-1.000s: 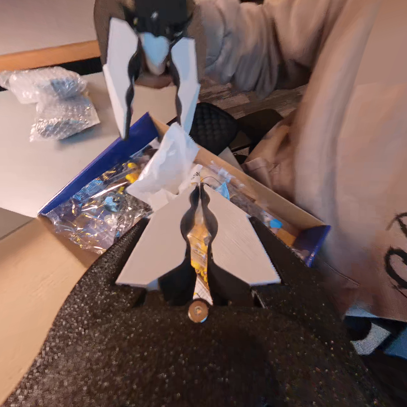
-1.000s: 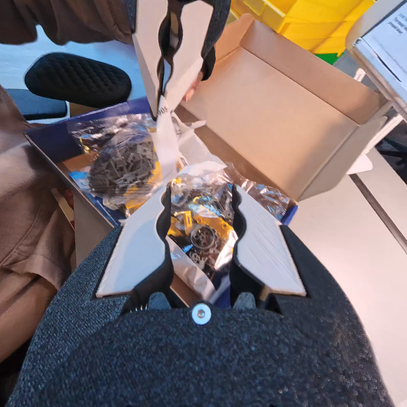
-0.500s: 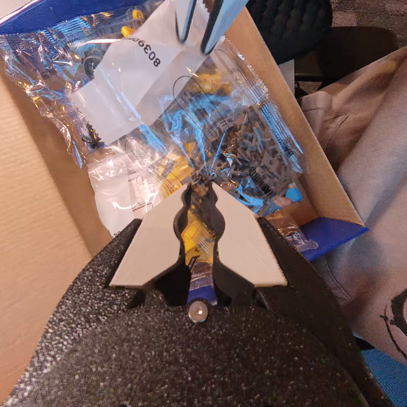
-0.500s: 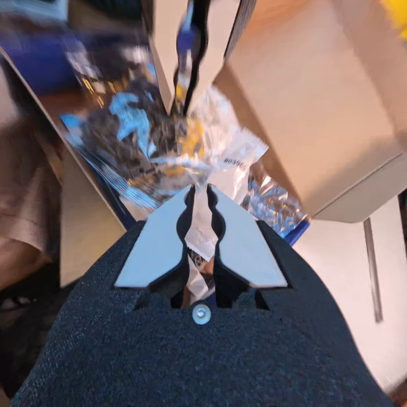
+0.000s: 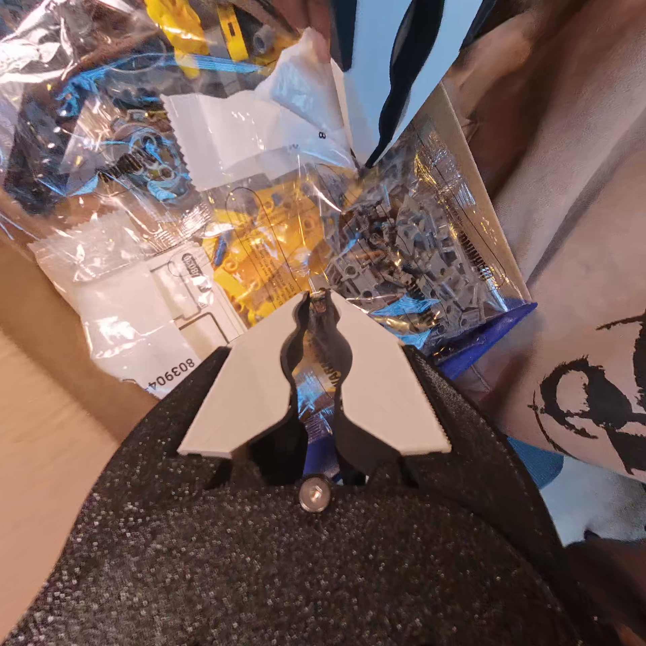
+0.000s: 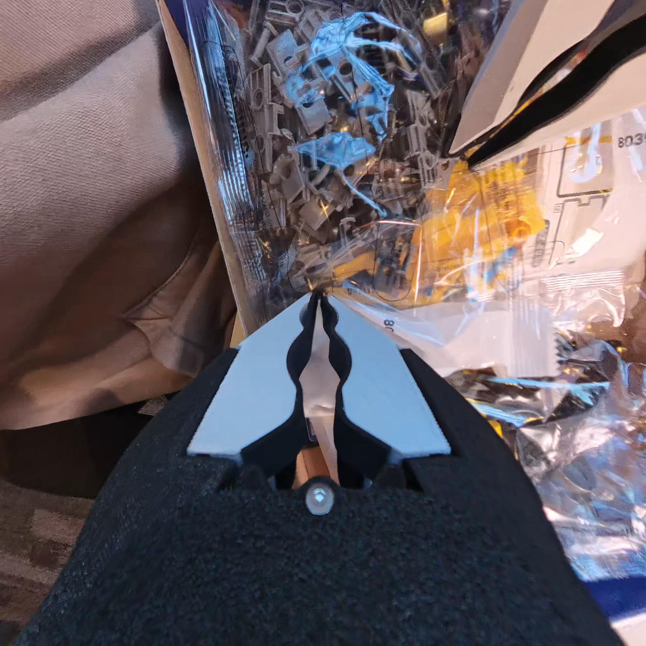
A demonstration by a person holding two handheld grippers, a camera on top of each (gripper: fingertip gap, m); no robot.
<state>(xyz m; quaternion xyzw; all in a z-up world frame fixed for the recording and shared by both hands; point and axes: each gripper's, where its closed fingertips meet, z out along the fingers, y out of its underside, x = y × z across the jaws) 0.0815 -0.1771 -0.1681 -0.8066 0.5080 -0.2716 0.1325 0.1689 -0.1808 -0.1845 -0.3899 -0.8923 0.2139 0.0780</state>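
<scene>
Both tools clenched on one clear plastic bag of grey and yellow building pieces [image 5: 367, 223] — left tool [image 5: 318, 297] and right tool [image 6: 316, 297] apparently pinching film. Bag lies in blue-edged cardboard box [image 5: 479, 195].

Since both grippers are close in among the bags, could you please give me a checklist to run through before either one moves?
1. Left gripper grip: jaws shut on the clear plastic bag of grey and yellow building pieces. Ok.
2. Right gripper grip: jaws shut on whitish plastic film. Ok.
3. Which bag that film belongs to: cannot tell.
4. Grippers apart from each other: ok.
5. Bag out of the brown cardboard box: not ok, it lies inside, against the wall.
6. Bag untorn: cannot tell through the glare.
</scene>
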